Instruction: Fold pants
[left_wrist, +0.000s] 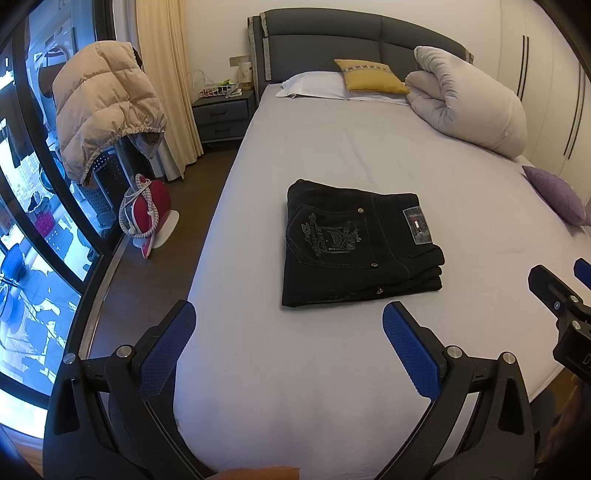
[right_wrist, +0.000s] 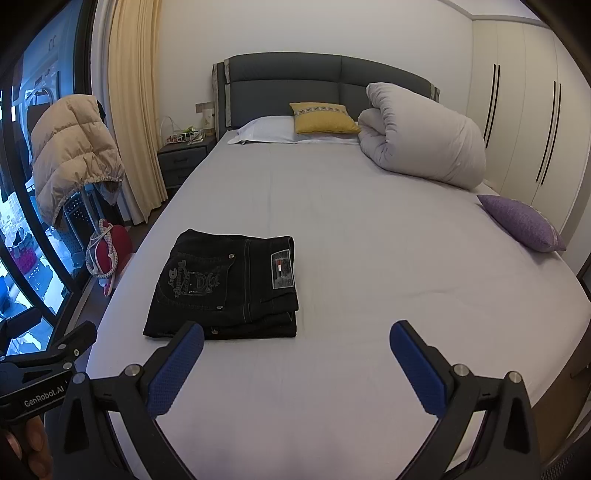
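Toward the foot of the bed, nearer its window-side edge, your black jeans lie folded into a compact stack, back pocket embroidery and waistband patch facing up. Your left gripper hangs over the foot end with its blue pads spread wide and nothing between them; the jeans sit just beyond its fingertips, apart from them. Your right gripper is likewise spread wide and empty, its left pad overlapping the near edge of the jeans in its own view, though you cannot tell whether it touches the fabric. At the head end a white pillow and a yellow cushion rest against the headboard, with a rolled duvet beside them. A purple cushion lies at the wardrobe-side edge of the bed.
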